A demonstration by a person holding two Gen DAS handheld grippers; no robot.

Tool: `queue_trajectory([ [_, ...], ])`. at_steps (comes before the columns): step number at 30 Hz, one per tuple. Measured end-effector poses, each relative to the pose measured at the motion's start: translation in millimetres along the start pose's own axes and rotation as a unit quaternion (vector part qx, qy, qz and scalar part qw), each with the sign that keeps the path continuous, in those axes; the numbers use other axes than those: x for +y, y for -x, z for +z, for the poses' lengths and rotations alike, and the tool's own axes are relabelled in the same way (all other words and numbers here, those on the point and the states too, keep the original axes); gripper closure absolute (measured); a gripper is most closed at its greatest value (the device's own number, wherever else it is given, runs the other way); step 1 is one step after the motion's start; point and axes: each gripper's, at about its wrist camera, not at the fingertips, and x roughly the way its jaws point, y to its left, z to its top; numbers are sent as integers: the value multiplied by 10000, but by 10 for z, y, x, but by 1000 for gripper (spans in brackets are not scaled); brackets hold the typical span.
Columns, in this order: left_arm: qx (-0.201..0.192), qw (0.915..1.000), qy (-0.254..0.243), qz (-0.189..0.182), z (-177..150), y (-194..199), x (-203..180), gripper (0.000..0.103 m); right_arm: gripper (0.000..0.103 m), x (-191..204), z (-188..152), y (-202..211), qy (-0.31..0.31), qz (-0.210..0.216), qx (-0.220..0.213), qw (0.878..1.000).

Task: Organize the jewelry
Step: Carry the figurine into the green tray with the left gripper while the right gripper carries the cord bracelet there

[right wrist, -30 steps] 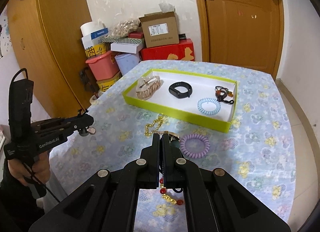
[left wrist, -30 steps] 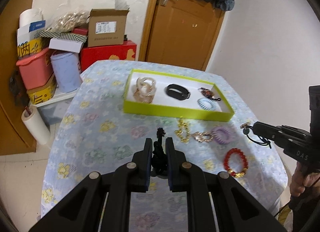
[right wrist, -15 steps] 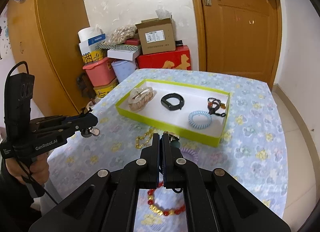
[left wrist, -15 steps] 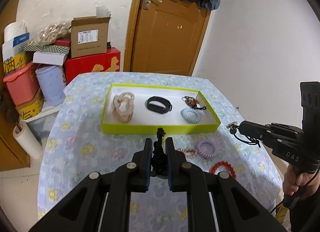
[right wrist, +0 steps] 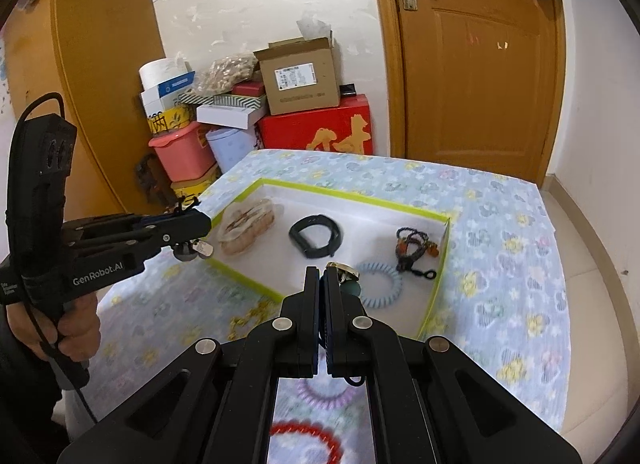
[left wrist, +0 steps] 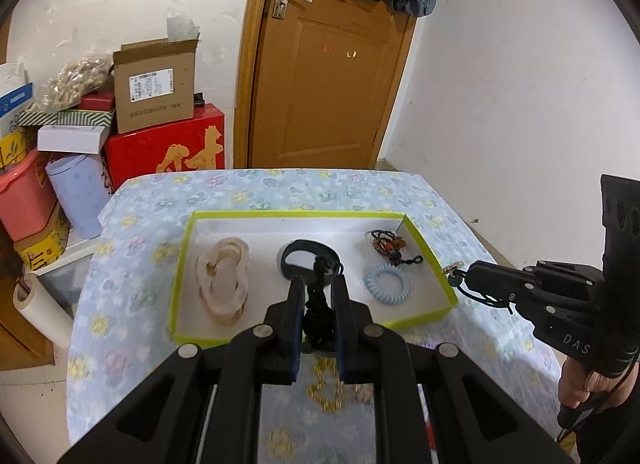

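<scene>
Jewelry hangs from both tongs: the left tongs (left wrist: pixel 317 296) are clamped on a black cord piece (left wrist: pixel 318 304), the right tongs (right wrist: pixel 323 288) are pinched together on a dark cord with a gold charm (right wrist: pixel 341 269). Only the left view shows them over the green-rimmed tray (left wrist: pixel 182 260). Inside lie a cream chain bracelet (left wrist: pixel 223 278), black band (left wrist: pixel 306 260), blue coil tie (left wrist: pixel 387 284). Only the right view shows a purple coil (right wrist: pixel 324 394) and red beads (right wrist: pixel 308 438) on the table (right wrist: pixel 500 304).

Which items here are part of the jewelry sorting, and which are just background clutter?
Job: green tray; left gripper clamping black cord piece; right gripper clamping a green-bead charm; gold chain, purple coil, red beads.

Clutter: cardboard box, red box, pink bin.
</scene>
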Motion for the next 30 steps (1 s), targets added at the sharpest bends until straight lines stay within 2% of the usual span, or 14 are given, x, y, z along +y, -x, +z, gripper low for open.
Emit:
queue_trajectory([
  [13, 398, 9992, 87, 50, -5, -576, 109, 89, 102, -362, 22, -570, -243, -40, 440, 9987],
  [27, 755, 9969, -57, 217, -130, -818, 128, 88, 101, -479, -141, -876, -440, -49, 978, 9942],
  [29, 763, 9968, -55, 212, -136, -819, 129, 88, 96, -469, -146, -873, -432, -79, 1001, 9940],
  [30, 765, 9968, -60, 213, -136, -817, 129, 88, 87, -466, -148, -857, -438, -94, 983, 9941],
])
